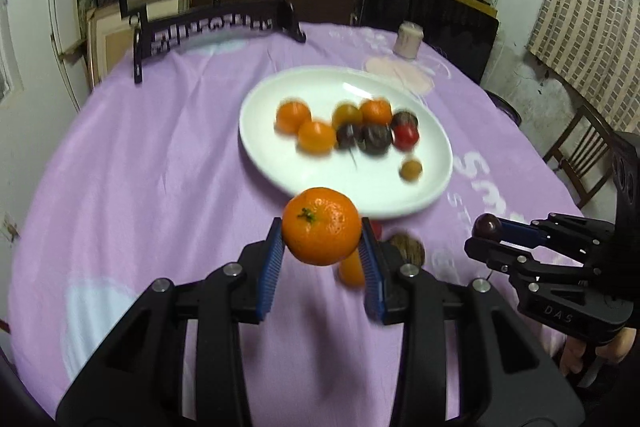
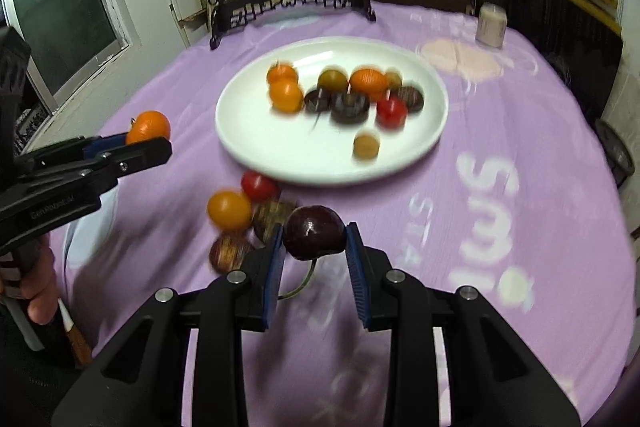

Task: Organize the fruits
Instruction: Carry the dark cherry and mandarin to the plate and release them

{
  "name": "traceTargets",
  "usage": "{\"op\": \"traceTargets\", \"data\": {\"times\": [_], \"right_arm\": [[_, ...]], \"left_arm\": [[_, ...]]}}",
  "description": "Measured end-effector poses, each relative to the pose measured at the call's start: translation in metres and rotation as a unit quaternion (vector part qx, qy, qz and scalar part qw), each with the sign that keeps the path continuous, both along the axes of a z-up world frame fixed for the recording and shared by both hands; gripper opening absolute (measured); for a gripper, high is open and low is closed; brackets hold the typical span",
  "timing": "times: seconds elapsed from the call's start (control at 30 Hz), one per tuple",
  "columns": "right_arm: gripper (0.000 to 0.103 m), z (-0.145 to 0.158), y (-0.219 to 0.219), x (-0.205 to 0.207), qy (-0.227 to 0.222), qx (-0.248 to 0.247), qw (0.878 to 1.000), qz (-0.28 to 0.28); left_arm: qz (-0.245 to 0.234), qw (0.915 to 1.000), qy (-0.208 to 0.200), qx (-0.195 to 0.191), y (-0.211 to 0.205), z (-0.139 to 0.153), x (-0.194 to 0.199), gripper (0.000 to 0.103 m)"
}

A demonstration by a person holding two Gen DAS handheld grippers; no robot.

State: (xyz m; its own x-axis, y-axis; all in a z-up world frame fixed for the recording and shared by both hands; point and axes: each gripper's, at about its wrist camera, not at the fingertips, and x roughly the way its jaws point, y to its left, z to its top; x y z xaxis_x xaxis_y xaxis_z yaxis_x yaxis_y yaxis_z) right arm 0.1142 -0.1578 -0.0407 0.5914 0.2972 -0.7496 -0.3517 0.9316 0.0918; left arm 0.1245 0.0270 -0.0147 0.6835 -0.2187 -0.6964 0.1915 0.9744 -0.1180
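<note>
My left gripper point(image 1: 322, 227) is shut on an orange mandarin point(image 1: 321, 225), held above the purple tablecloth just short of the white plate point(image 1: 304, 79). My right gripper point(image 2: 314, 233) is shut on a dark cherry point(image 2: 314, 231) whose stem hangs down. In the left wrist view the right gripper point(image 1: 486, 227) shows at the right with the cherry point(image 1: 487, 225); in the right wrist view the left gripper point(image 2: 150, 139) shows at the left with the mandarin point(image 2: 148, 127). The plate point(image 2: 260, 143) holds several small fruits: orange, dark, red and yellowish ones.
Loose fruits lie on the cloth near the plate's front edge: a red one point(image 2: 260, 185), an orange one point(image 2: 229, 209) and two brownish ones point(image 2: 230, 253). A carved dark stand point(image 2: 288, 3) and a white cup point(image 2: 491, 25) stand at the table's far side.
</note>
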Motion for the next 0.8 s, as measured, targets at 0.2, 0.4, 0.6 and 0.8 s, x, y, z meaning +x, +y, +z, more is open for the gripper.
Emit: {"op": "traceTargets", "data": {"times": [0.2,0.4,0.6,0.8], "right_arm": [[0.031,0.032,0.006,0.070,-0.025,-0.017,0.999,-0.015],[0.031,0.009,0.003,0.137,0.006,-0.012,0.998,-0.055],[0.031,-0.001,-0.005,0.150,0.012,0.000,0.998,-0.060],[0.052,-0.002,-0.003,0.155,-0.003,0.000,0.998,-0.065]], "left_arm": [[0.020,0.9996,-0.013,0.012,-0.012,0.029,0.081,0.038],[0.032,0.9994,0.004,0.012,-0.033,0.027,0.149,0.038],[0.032,0.9991,0.024,0.014,-0.037,0.008,0.177,0.038],[0.038,0.9990,0.017,0.017,-0.034,0.004,0.179,0.055]]}}
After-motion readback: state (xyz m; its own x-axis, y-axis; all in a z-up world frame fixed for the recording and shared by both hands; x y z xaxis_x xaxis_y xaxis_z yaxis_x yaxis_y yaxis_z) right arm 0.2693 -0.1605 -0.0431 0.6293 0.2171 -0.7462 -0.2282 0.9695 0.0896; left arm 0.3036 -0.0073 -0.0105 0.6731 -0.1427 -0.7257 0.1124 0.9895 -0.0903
